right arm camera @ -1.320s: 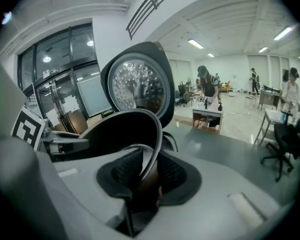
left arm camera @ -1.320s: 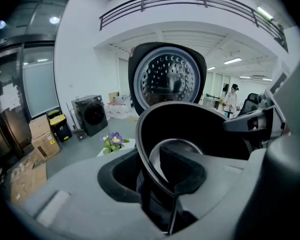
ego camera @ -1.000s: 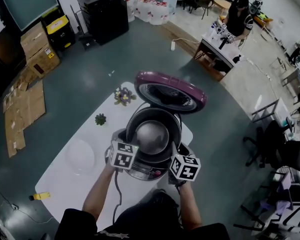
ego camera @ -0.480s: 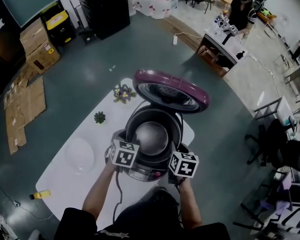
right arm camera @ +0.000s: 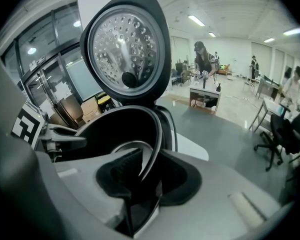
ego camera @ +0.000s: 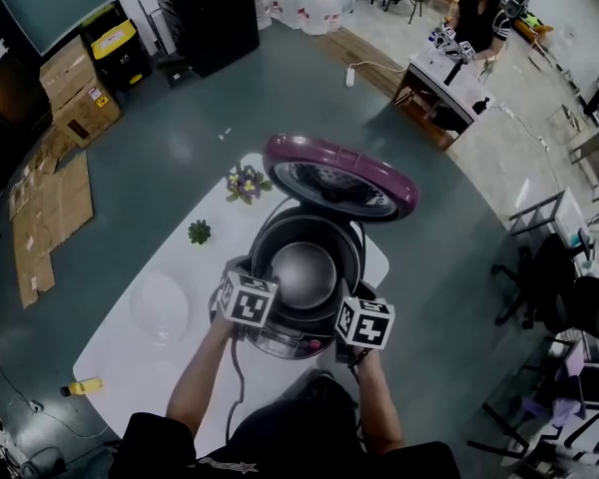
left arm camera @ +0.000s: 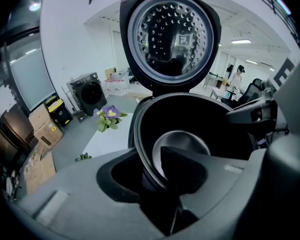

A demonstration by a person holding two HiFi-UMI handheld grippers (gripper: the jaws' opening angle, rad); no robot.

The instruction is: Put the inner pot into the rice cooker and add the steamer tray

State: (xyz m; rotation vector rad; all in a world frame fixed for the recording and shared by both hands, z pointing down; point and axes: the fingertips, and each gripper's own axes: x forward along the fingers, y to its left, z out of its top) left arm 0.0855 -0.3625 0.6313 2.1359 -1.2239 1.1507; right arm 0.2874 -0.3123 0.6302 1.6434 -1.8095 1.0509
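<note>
The metal inner pot (ego camera: 304, 270) sits inside the open rice cooker (ego camera: 280, 343), whose purple lid (ego camera: 339, 176) stands raised behind it. My left gripper (ego camera: 259, 286) is shut on the pot's left rim (left arm camera: 146, 159), which runs between its jaws. At the right rim (right arm camera: 152, 149) my right gripper (ego camera: 347, 294) is shut on the pot in the same way. A round translucent steamer tray (ego camera: 160, 308) lies on the white table (ego camera: 130, 367), left of the cooker.
A pot of purple flowers (ego camera: 246, 184) and a small green plant (ego camera: 199, 233) stand on the table behind and left of the cooker. A yellow object (ego camera: 85, 385) lies at the table's near left corner. A cable (ego camera: 233, 387) runs from the cooker toward me.
Both grippers have tipped and sunk a little with the pot, the left one more. The pot sits slightly lower in the cooker.
</note>
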